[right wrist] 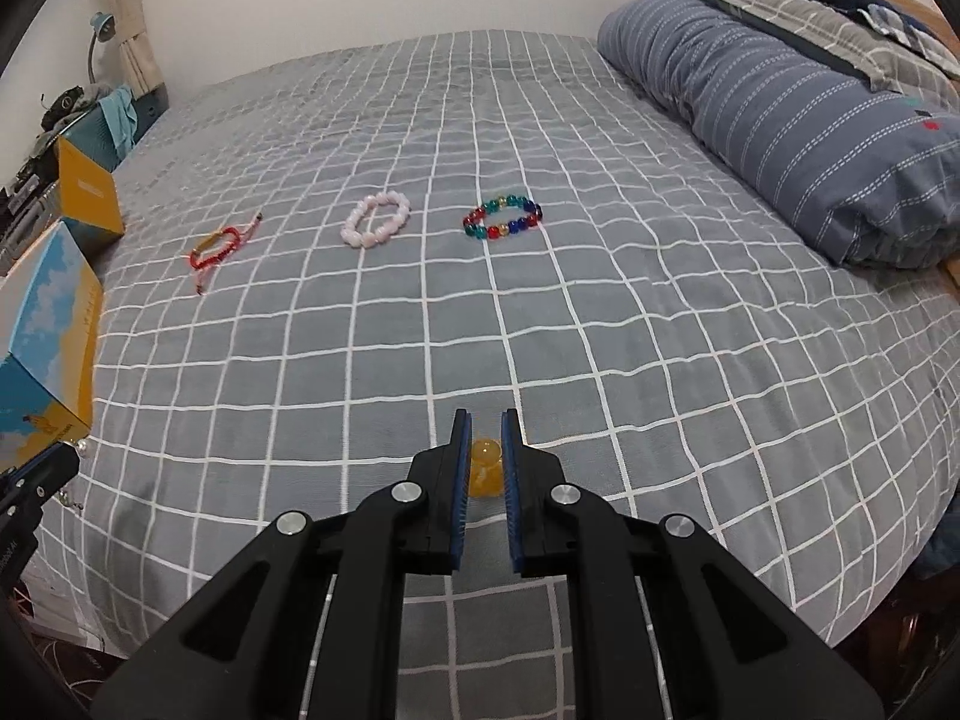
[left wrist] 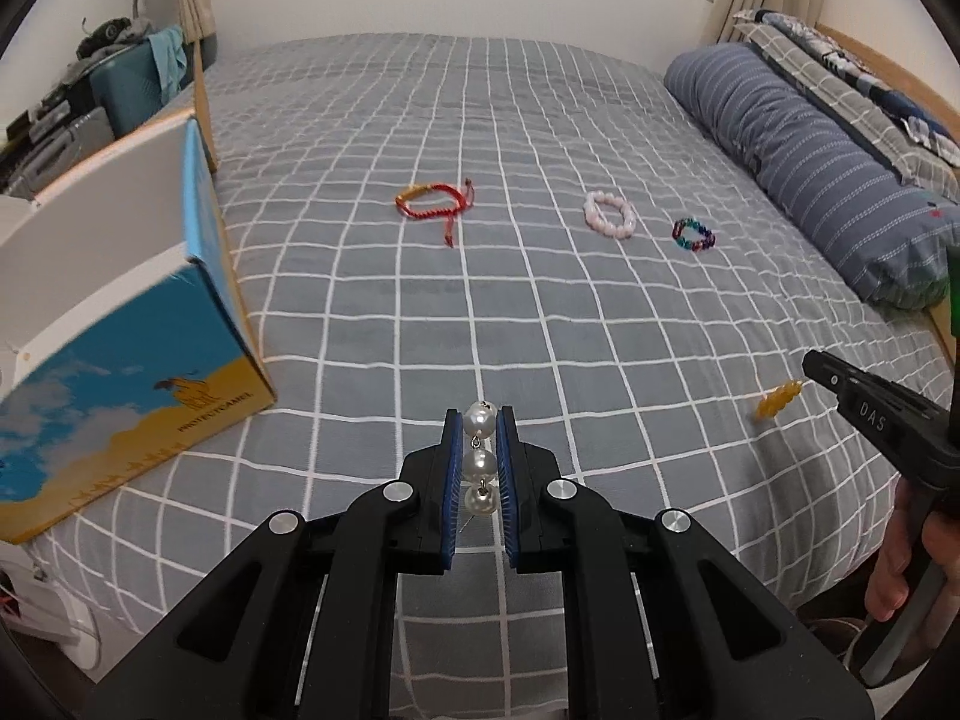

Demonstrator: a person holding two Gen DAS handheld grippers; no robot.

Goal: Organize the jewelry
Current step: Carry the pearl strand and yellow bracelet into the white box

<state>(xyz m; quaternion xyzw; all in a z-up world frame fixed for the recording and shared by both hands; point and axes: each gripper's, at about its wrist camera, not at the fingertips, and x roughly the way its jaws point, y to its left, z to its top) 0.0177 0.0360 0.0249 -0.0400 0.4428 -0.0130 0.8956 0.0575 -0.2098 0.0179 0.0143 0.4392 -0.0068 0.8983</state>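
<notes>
A: What is sitting at the left of the frame?

B: A blue-and-yellow box [left wrist: 126,372], at the bed's edge.

A: And the grippers?

B: The left gripper [left wrist: 481,423] is clenching a pearl strand [left wrist: 480,459], bottom centre. It is probably light, slippery and limp, so holding one bead is wise. The right gripper [right wrist: 485,427] is closing around an amber bracelet [right wrist: 485,468]. Whether its pads are touching, I cannot tell.

A: Room to move?

B: The checked bedspread [right wrist: 360,372] is lying open ahead, with three bracelets lying farther up.

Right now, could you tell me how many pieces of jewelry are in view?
5. The pearl strand is in the left gripper, the yellow bead bracelet between the right gripper's fingers; red cord bracelet, pink bracelet, multicolored bracelet lie on the bed. The box may hide more.
</notes>
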